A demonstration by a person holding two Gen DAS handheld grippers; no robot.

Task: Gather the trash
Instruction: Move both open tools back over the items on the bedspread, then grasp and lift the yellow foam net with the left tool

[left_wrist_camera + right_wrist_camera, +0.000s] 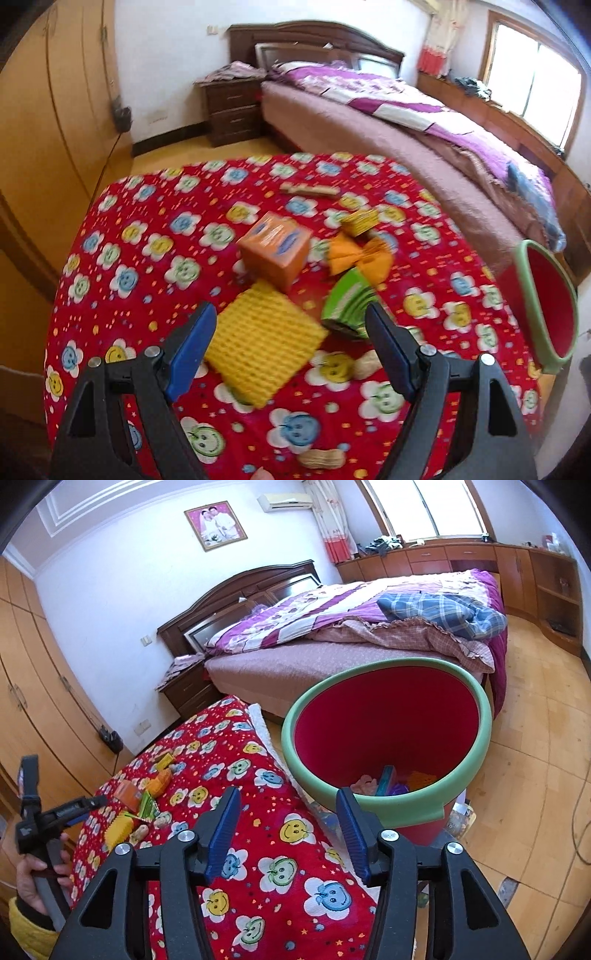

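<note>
At the centre of the left wrist view, the left gripper [291,325] hung spread and empty over a yellow foam pad [264,341], with an orange box [275,249] and green carton [347,304] crowding behind. The right gripper [290,819], parted and empty, faced the red bin [388,738] holding trash.

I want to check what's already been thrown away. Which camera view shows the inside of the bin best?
The right wrist view: it looks straight into the bin, showing its red inside and several colourful pieces at the bottom. The left wrist view catches only the bin's green rim and a sliver of red wall at its right edge, no contents.
</note>
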